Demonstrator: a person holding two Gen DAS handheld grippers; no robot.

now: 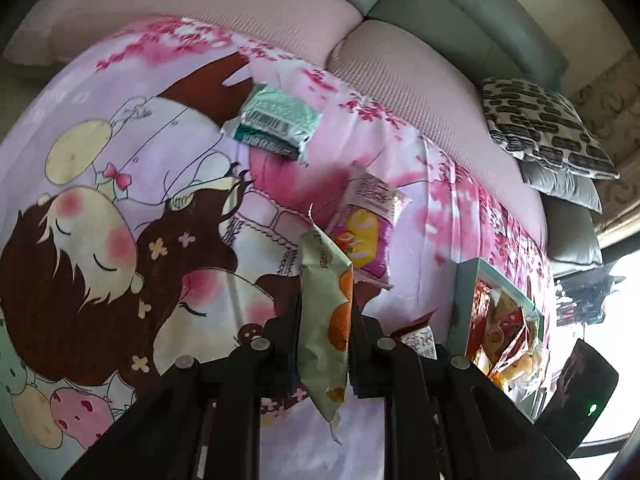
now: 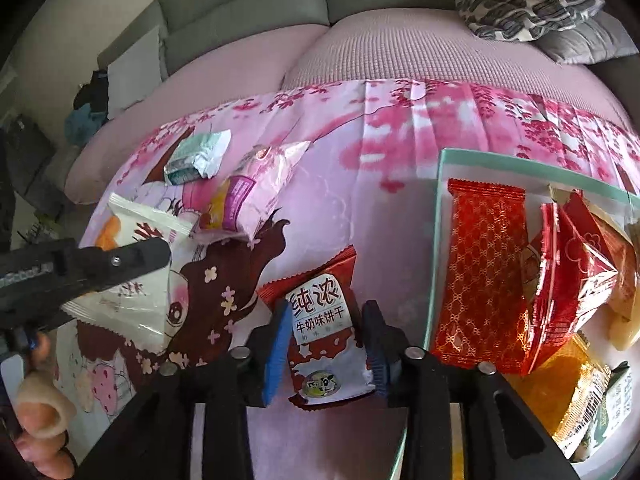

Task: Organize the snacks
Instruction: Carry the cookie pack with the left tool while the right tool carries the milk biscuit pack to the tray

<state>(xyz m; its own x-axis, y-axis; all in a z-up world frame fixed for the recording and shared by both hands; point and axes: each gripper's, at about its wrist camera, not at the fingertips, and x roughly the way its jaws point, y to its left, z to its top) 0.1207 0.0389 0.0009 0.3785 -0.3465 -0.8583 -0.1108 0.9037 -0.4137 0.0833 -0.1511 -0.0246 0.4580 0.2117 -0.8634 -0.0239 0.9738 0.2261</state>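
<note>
snacks being sorted on a cartoon-print cloth beside a teal-rimmed box

a pale green snack packet (image 1: pixel 324 320) is clamped edge-on in the closed left gripper (image 1: pixel 325 344); only in the right wrist view is its white face seen, along with the person's fingers (image 2: pixel 40 408). a red-and-white biscuit packet (image 2: pixel 324 332) lies on the cloth (image 2: pixel 360 208) between the parted fingers of the right gripper (image 2: pixel 326 344), the pads not pressing. the box (image 2: pixel 438 200), just beside it, is seen filled with red and orange packets; a pink packet (image 1: pixel 366 224) and a mint-green packet (image 1: pixel 276 122) lie farther off.
</note>
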